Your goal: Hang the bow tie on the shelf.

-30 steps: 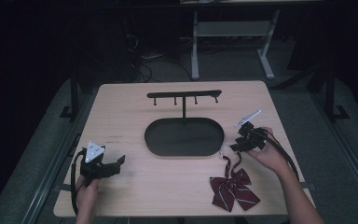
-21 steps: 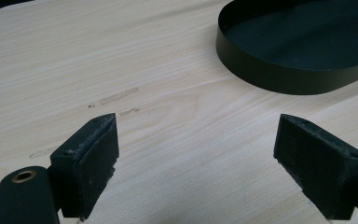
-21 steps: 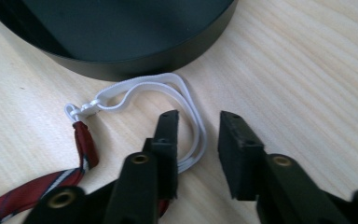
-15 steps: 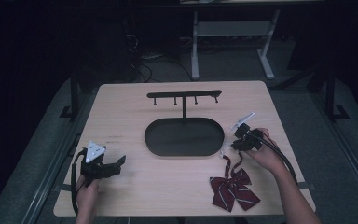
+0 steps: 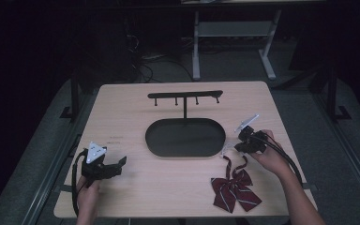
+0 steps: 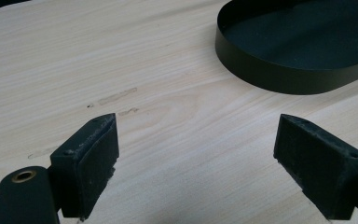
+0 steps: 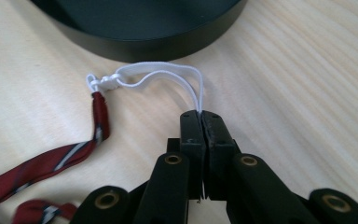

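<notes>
Since our right gripper [image 7: 200,122] has its jaws pinched on the white elastic loop [image 7: 168,74], the bow tie [image 5: 234,187] trails behind them, probably for lifting; our left gripper [image 6: 196,154] gapes empty.

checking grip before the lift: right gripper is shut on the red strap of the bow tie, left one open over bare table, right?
Not quite. The right gripper is shut on the white elastic loop, not the red strap; the right gripper view shows this. The rest holds: the left gripper is open over bare table.
</notes>
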`<state>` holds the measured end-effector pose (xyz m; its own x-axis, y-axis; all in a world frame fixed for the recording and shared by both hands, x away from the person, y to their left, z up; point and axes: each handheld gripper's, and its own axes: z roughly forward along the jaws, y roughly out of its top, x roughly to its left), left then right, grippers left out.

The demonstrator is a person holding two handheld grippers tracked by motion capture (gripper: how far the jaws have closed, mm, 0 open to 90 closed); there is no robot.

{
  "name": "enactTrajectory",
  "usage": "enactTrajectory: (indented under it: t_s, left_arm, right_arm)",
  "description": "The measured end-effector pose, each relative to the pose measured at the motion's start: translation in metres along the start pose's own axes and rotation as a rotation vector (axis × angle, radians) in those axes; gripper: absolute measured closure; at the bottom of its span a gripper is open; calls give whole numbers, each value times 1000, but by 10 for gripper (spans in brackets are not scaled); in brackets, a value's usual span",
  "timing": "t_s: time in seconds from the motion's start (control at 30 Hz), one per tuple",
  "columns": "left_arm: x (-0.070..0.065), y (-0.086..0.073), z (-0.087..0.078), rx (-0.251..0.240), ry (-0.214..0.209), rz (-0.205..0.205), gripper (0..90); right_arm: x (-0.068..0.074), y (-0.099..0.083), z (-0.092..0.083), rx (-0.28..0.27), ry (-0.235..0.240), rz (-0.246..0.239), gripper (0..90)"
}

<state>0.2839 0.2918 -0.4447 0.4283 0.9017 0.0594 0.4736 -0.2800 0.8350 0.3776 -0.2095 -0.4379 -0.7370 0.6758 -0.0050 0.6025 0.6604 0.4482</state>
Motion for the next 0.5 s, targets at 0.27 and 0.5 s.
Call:
enactTrajectory:
  t_s: [0.27, 0.5]
  left_arm:
    - [-1, 0, 0, 3, -2, -1, 135]
    - [-1, 0, 0, 0, 0, -2, 136]
  right_arm:
    - [10, -4, -17, -30, 57, -15, 877]
    - [18, -5, -27, -45, 78, -41, 878]
